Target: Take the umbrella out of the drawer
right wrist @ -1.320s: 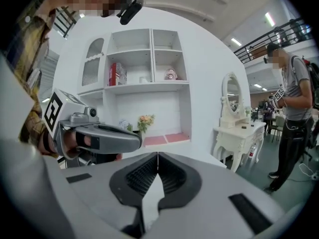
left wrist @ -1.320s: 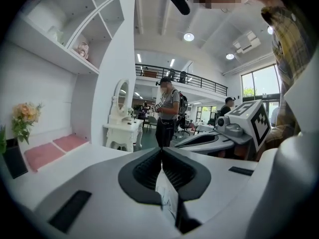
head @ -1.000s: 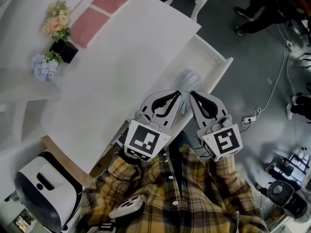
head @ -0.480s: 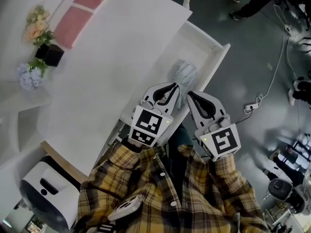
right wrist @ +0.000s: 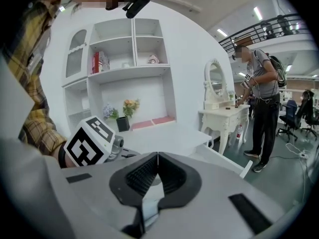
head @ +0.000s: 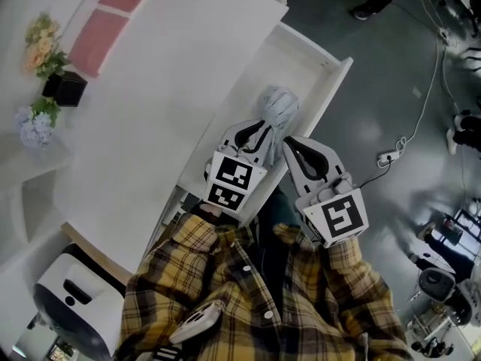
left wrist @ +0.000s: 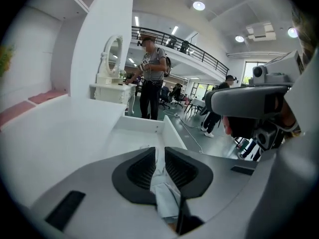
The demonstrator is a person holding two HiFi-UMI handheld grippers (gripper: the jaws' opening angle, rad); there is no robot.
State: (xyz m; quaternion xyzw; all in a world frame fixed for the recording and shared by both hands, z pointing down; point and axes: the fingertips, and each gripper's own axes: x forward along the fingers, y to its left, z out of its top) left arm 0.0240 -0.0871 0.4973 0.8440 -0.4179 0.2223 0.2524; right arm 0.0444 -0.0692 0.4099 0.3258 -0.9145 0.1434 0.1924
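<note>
A folded pale blue-grey umbrella (head: 278,111) lies over the open white drawer (head: 331,104) that sticks out from the white table (head: 150,104). My left gripper (head: 259,130) is at the umbrella's near end. Its jaws are opening, with a strip of the umbrella's fabric (left wrist: 162,188) still pinched in the narrow gap of the left gripper (left wrist: 159,151). My right gripper (head: 289,145) sits beside it on the right. The jaws of the right gripper (right wrist: 158,156) are closed, with pale fabric (right wrist: 149,210) showing just behind the pads.
Flower pots (head: 45,51) stand at the table's far left. A white device (head: 68,307) sits below the table's near corner. A cable (head: 421,119) trails over the grey floor. A person (left wrist: 149,73) stands by a white dressing table (right wrist: 224,113).
Both grippers have sunk toward the drawer with the umbrella, the left one more than the right. The umbrella now sits lower, over the drawer's inside.
</note>
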